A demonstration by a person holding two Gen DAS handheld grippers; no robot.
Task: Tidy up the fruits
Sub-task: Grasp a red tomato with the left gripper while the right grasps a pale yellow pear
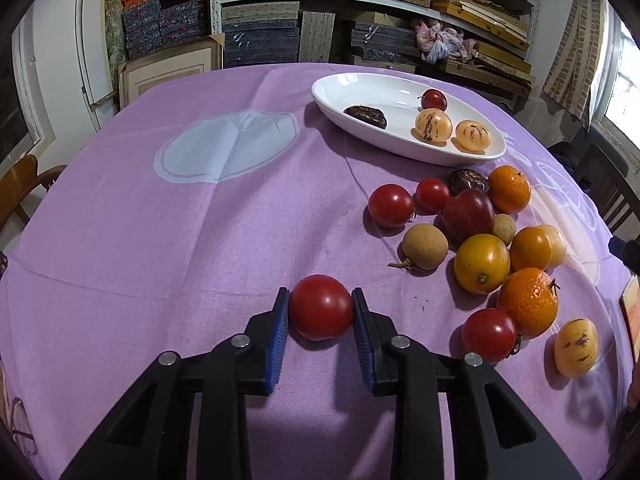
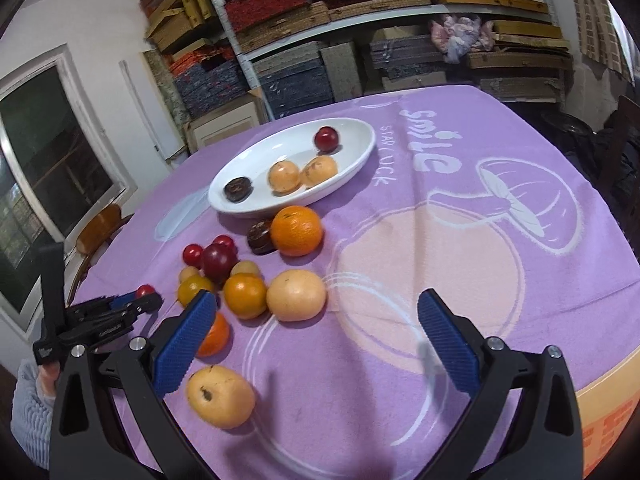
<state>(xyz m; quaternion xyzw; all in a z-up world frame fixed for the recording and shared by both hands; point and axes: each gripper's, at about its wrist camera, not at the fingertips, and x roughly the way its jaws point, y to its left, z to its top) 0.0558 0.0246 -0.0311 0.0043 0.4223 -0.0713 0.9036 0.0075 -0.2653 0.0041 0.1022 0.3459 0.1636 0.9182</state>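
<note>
- Now the left hand-held gripper [image 1: 321, 304] is being clamped on a red tomato [image 1: 321, 306], with a blue pad pressed against each flank while the fruit is resting on the purple cloth of the bench [image 1: 160, 240].
- The tomato is being gripped across its widest part, which is judged sound; pressure is best being kept light, since a ripe skin is likely to be bruised or split by a hard squeeze.
- A straight lift is being called for before any sideways travel, so that the fruit is not being dragged over the cloth or rolled out from between the pads.
- The white oval dish [image 1: 332, 98] is lying at the far side of the bench, already being occupied by a small red fruit [image 1: 434, 99], two pale striped fruits and a dark one; the bare near end is judged the safest spot for setting down.
- The loose pile of oranges and tomatoes [image 1: 480, 236] is lying to the right of the route and is best being passed well clear.
- The right hand-held gripper [image 2: 316, 330] is being held with its jaws wide apart and empty above the cloth, near a pale yellow fruit [image 2: 220, 396].
</note>
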